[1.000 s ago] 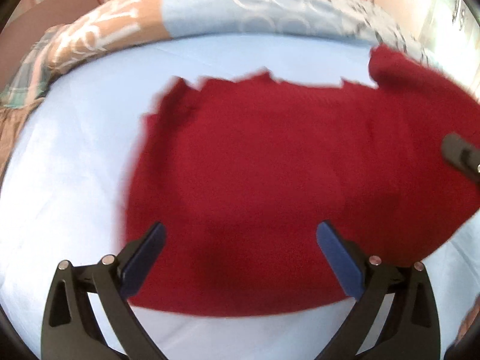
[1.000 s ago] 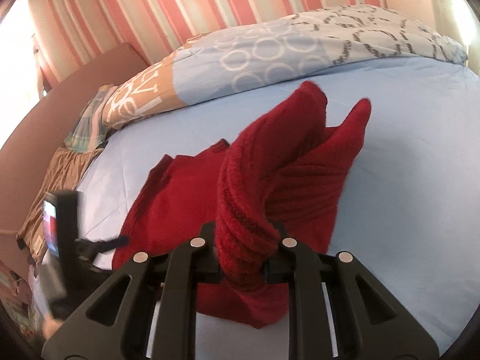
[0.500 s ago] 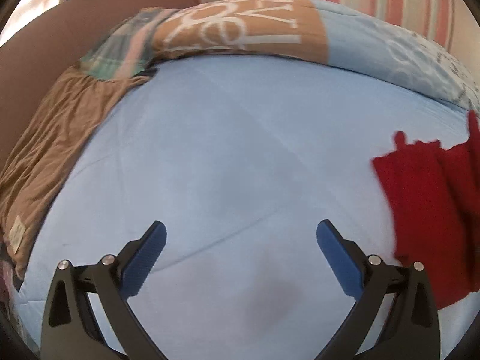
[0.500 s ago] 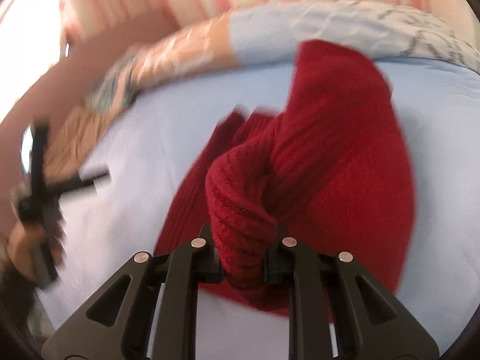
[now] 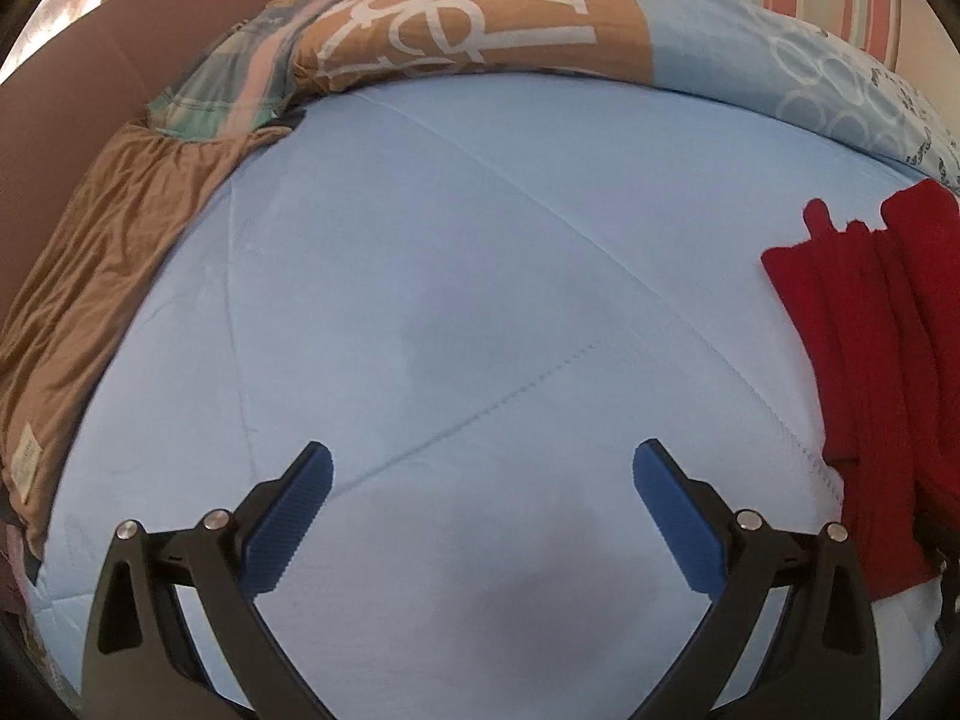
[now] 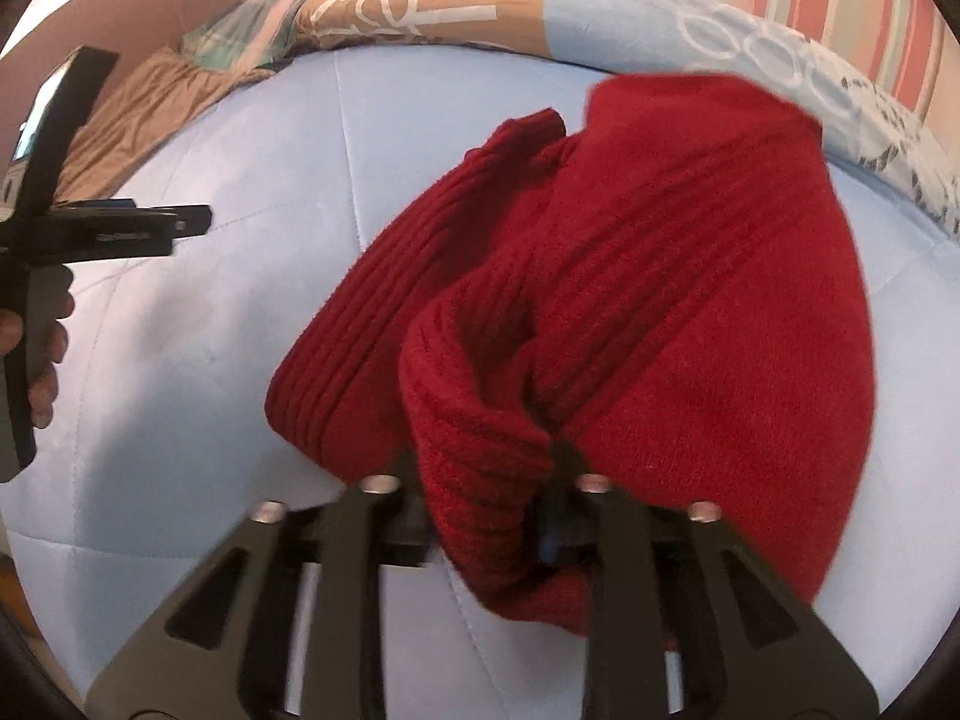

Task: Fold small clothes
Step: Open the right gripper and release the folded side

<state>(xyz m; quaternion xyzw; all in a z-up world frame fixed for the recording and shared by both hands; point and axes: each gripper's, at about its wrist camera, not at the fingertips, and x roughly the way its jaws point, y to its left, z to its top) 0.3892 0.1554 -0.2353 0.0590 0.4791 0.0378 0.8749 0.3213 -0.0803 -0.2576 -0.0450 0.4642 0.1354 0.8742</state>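
The right gripper (image 6: pixel 486 480) has its jaws clamped on a bunched edge of the red knit garment (image 6: pixel 690 312), most of which lies heaped on the light blue bed (image 6: pixel 198 372), short of the patterned pillow (image 6: pixel 420 6). The left gripper (image 5: pixel 480 504) hangs over bare sheet to the left of the garment, jaws wide and holding nothing.

The step in hand looks like carrying the held edge across to make a fold. To do it well, lift only enough to clear the lower layer, lay the edge down flat against the opposite side, and release once it lines up — the thick ribbed knit tends to bunch. The free gripper could pin the far edge.
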